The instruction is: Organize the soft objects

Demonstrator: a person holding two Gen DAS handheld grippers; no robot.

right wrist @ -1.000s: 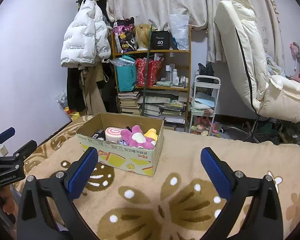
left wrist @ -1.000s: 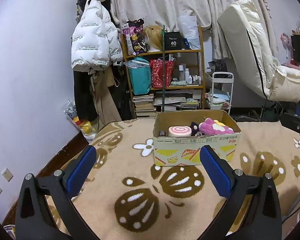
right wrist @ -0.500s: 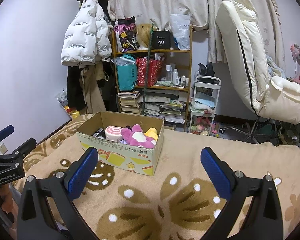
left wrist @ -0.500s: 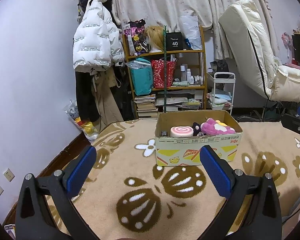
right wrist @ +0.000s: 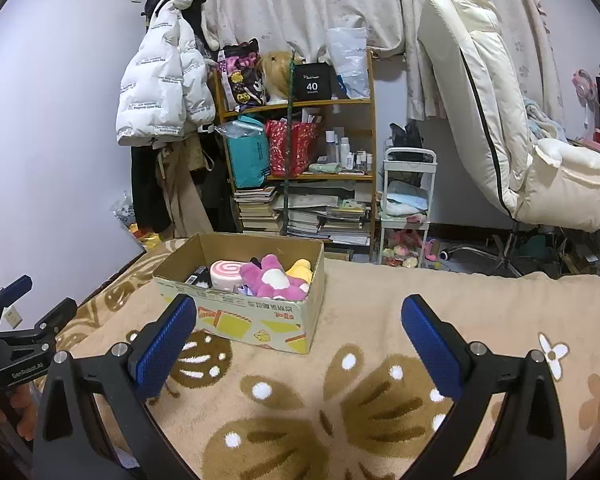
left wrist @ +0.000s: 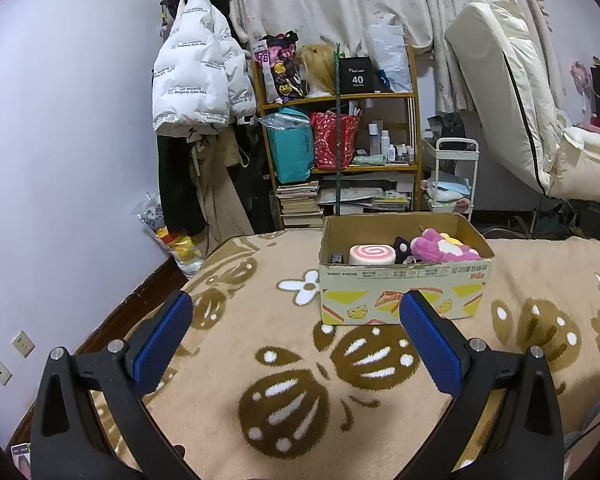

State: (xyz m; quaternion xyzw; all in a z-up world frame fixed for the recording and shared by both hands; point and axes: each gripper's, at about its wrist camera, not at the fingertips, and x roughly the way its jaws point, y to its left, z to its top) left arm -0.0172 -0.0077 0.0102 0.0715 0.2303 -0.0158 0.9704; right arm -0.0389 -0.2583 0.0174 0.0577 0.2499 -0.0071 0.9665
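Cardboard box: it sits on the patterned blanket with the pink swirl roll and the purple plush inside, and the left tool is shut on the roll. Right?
Not quite. The left tool is open and empty, short of the cardboard box. The left wrist view shows the pink swirl roll and purple plush lying inside, on the patterned blanket.

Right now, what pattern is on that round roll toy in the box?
A pink-and-white spiral on the roll toy, clearest in the left wrist view.

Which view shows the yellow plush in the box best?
The right wrist view: the yellow plush sits exposed beside the pink plush. In the left wrist view only a sliver peeks over it.
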